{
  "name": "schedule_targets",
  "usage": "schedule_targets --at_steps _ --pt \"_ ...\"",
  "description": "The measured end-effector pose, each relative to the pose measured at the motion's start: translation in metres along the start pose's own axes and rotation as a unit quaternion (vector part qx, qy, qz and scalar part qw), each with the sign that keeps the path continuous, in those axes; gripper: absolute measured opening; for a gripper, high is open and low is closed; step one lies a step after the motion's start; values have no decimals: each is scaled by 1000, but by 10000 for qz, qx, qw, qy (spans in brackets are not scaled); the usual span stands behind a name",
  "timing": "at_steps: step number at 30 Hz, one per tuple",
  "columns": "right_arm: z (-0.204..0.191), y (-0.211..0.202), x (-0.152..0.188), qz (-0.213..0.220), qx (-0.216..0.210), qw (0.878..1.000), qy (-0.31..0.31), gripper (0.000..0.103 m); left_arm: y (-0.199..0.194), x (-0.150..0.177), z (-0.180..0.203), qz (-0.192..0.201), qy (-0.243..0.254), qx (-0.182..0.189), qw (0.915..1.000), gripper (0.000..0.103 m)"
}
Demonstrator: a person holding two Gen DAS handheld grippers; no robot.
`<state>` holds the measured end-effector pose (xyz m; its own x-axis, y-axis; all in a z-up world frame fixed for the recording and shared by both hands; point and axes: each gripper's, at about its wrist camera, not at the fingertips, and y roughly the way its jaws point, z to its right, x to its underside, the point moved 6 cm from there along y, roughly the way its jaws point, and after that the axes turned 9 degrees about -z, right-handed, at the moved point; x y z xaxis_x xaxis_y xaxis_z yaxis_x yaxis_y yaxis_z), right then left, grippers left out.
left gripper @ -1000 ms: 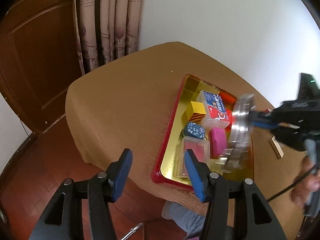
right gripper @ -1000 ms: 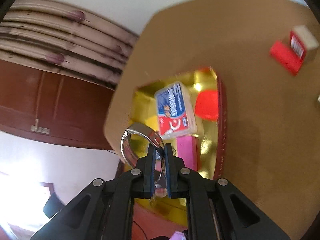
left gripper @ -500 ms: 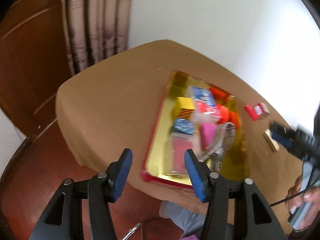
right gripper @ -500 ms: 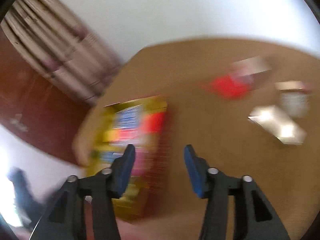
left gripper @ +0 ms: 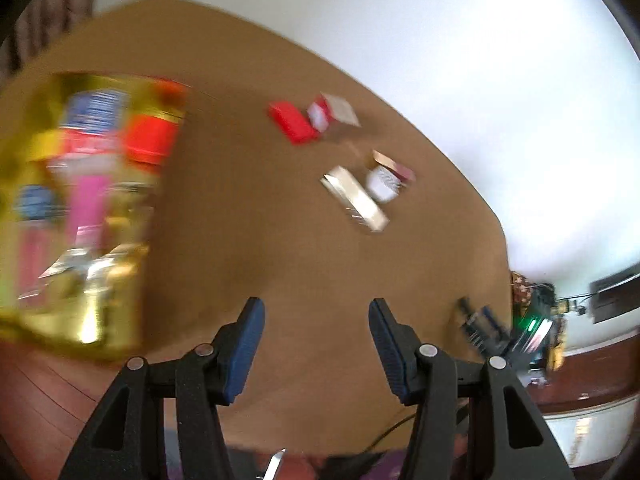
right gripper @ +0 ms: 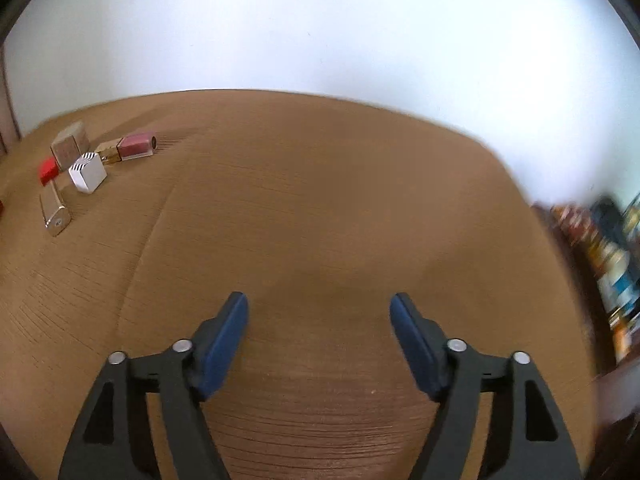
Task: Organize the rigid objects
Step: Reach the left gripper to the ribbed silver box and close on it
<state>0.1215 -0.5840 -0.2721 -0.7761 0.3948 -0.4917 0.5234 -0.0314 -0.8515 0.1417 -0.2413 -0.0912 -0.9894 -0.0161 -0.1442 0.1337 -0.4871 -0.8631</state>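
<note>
A gold tray with a red rim (left gripper: 108, 320) lies blurred at the left of the left wrist view, holding a blue-and-red box (left gripper: 94, 120), a red block (left gripper: 150, 140), a pink block (left gripper: 88, 204) and other items. Loose on the brown table are a red box (left gripper: 292, 122), a gold bar (left gripper: 354, 198) and a white cube (left gripper: 382, 184). In the right wrist view the white cube (right gripper: 87, 172), gold bar (right gripper: 54, 208) and a pink bottle (right gripper: 136, 146) sit far left. My left gripper (left gripper: 316, 320) and right gripper (right gripper: 318, 312) are open and empty above the table.
The brown tablecloth (right gripper: 320, 208) fills most of both views, with a white wall behind. A blurred shelf of items (right gripper: 612, 272) stands at the right. The other gripper shows blurred at the table's right edge in the left wrist view (left gripper: 480, 324).
My right gripper let go of the metal ring over the tray, opened and swung right to bare table. My left gripper also turned right, away from the tray.
</note>
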Motion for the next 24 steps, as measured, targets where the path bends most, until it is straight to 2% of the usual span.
schedule_targets --at_steps 1,4,9,11,15,22,24 --pt "3 7 3 -91 -166 9998 87 73 15 -9 10 -103 -58 -60 9999 55" --pt "9 1 0 157 -601 9980 123 76 54 -34 35 -336 -186 -280 9989 55" --pt "15 0 1 202 -1085 9939 -53 78 89 -62 56 -415 -219 -755 9960 56" --pt "11 -3 -1 247 -1193 9925 -96 78 97 -72 55 -406 -327 -985 9938 55" --pt "-3 -20 10 382 -1414 9892 -63 79 109 -83 48 -466 -578 -1035 9919 55" --pt "-11 -23 12 323 -1609 9860 -292 80 131 -99 47 -540 -657 -1405 9864 56" --pt "-11 -24 12 350 -1651 9853 -274 81 137 -102 46 -561 -739 -1371 9862 56"
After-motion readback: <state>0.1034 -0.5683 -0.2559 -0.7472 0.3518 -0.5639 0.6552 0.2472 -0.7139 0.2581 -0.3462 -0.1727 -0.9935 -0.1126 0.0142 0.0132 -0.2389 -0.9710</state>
